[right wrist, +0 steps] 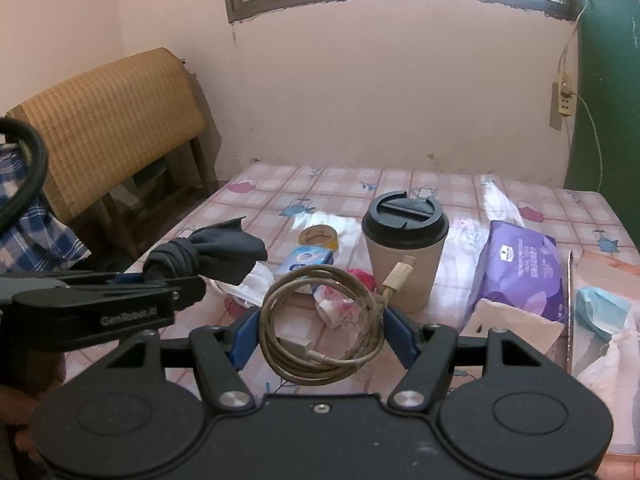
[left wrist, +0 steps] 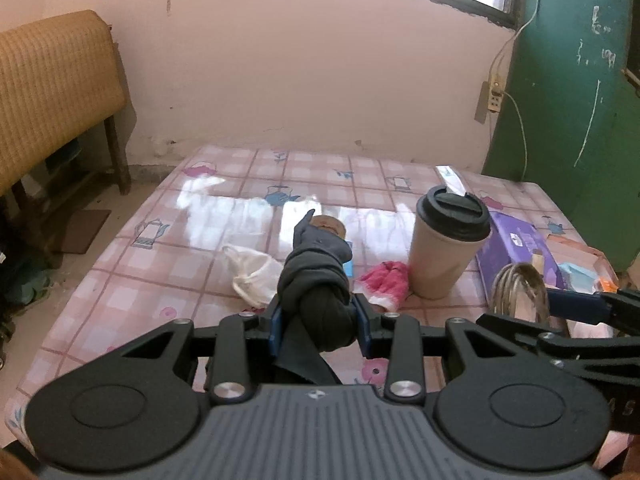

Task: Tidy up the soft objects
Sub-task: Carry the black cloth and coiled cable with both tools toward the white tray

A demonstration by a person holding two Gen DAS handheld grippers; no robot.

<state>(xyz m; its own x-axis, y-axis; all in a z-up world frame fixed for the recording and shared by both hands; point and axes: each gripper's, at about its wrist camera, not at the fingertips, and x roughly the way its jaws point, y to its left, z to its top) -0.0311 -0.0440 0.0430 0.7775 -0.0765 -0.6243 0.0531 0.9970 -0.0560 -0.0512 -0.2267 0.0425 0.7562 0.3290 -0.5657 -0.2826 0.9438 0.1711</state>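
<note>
My left gripper is shut on a knotted dark grey cloth and holds it above the near part of the table; the cloth also shows in the right wrist view. My right gripper is shut on a coiled beige cable held above the table; the coil also shows in the left wrist view. A pink cloth and a white plastic bag lie on the pink checked tablecloth ahead of the left gripper.
A lidded beige cup stands right of the pink cloth. A purple wipes pack, a tape roll, a small blue box, a blue face mask and white tissue lie around. A wicker bench stands left.
</note>
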